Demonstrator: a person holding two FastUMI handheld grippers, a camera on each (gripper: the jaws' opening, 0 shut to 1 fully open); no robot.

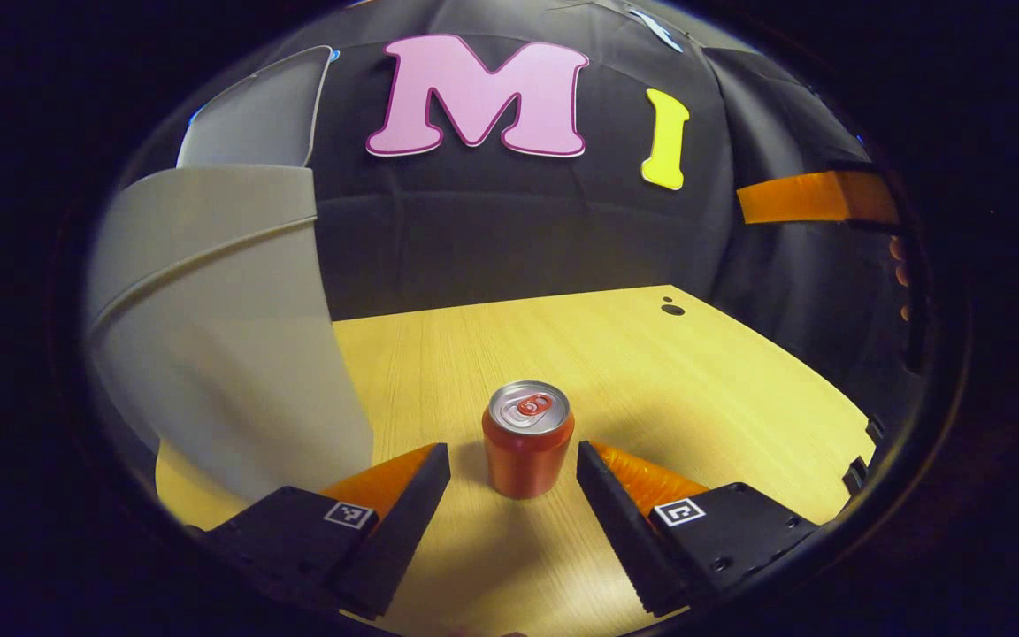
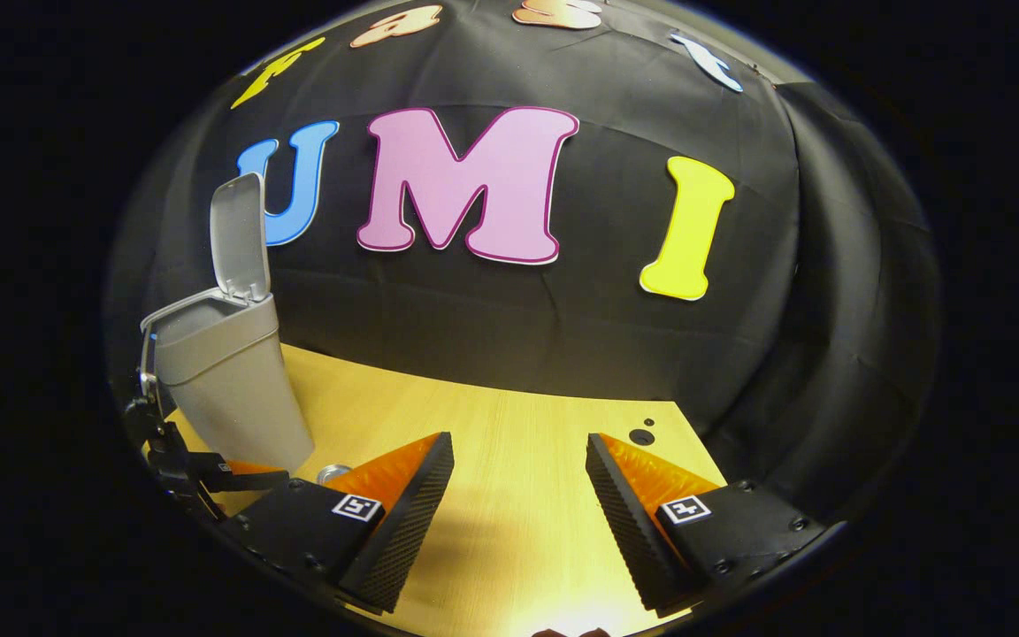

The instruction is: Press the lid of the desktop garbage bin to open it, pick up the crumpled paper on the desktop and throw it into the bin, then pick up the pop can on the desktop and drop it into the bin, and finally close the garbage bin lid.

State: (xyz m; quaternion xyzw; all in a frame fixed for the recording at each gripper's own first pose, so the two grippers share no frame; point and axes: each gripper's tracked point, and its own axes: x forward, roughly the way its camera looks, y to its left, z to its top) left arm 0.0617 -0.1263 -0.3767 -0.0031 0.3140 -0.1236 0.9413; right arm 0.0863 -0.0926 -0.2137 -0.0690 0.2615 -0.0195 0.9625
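Left gripper (image 1: 514,460) jaws apart, flanking upright pop can (image 1: 527,438) at lower centre without contact; right gripper (image 2: 518,451) jaws apart over bare desktop (image 2: 518,495); garbage bin (image 2: 231,389) at left, lid (image 2: 240,234) raised.

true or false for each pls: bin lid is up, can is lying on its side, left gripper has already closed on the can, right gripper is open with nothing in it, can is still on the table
1. The lid of the garbage bin stands open. True.
2. The pop can lies on its side. False: it stands upright, its pull tab facing up.
3. The left gripper has closed on the can. False: its fingers are spread, one on each side of the can, with a gap on both sides.
4. The right gripper is open and holds nothing. True.
5. The can is on the table. True: it is not yet in the bin.
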